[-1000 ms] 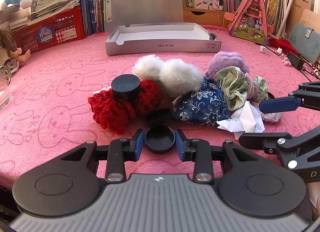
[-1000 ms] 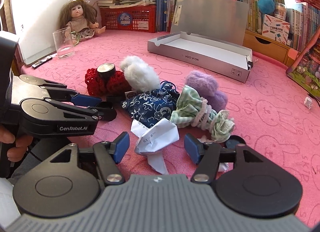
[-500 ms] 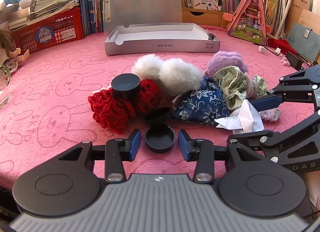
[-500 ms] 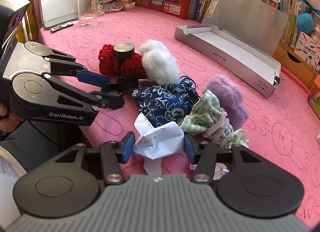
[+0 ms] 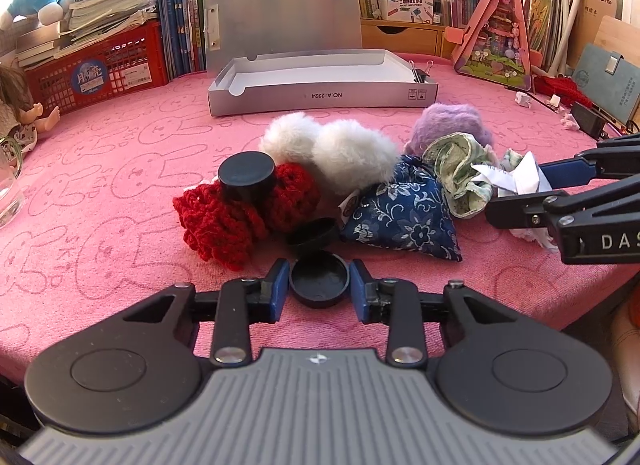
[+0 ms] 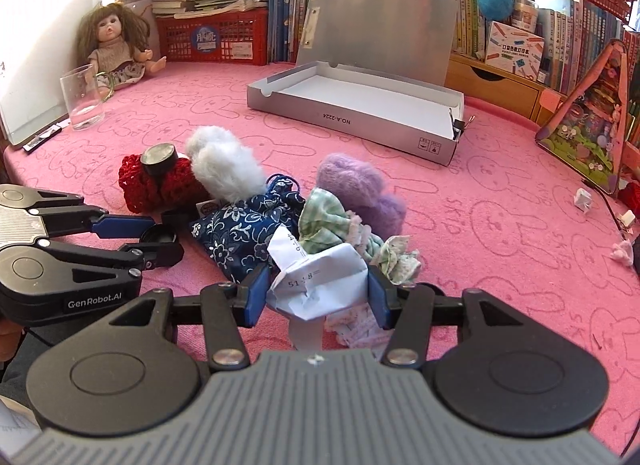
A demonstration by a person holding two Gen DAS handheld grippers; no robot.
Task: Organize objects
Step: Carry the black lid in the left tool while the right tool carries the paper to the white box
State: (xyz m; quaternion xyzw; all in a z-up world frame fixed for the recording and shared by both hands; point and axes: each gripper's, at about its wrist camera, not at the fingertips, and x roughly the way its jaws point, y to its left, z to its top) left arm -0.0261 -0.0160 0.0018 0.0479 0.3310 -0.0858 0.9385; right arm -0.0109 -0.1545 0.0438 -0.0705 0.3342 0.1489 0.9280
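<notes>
Pink terry cloth (image 5: 120, 193) printed with rabbit outlines covers a table heaped with small things. The left gripper (image 5: 319, 285) has just closed its blue pads on a shallow black cap (image 5: 319, 281) at the near edge, one pad against each side of its rim. A second black cap (image 5: 313, 231) lies just beyond it, touching a red crochet piece (image 5: 240, 217) that carries a black round lid (image 5: 247, 181) on top. Right of the red piece sit a white fluffy ball (image 5: 348, 153) and a dark blue floral pouch (image 5: 404, 217), and behind them a purple fluffy ball (image 5: 452, 125) and a green checked cloth (image 5: 460, 169).

The right gripper (image 6: 316, 291) has been closing and is clamped on a crumpled white paper (image 6: 320, 285) with handwritten sums, both blue pads pressing its sides. The paper sits against the pouch (image 6: 240, 233) and the checked cloth (image 6: 332, 221).

Farther back an open silver box (image 5: 320, 85) stands empty with its lid raised. Beyond it are books, a red crate (image 5: 96, 69), and plush toys. In the right view a doll (image 6: 112, 49) and a clear glass (image 6: 82, 97) stand at the far left.
</notes>
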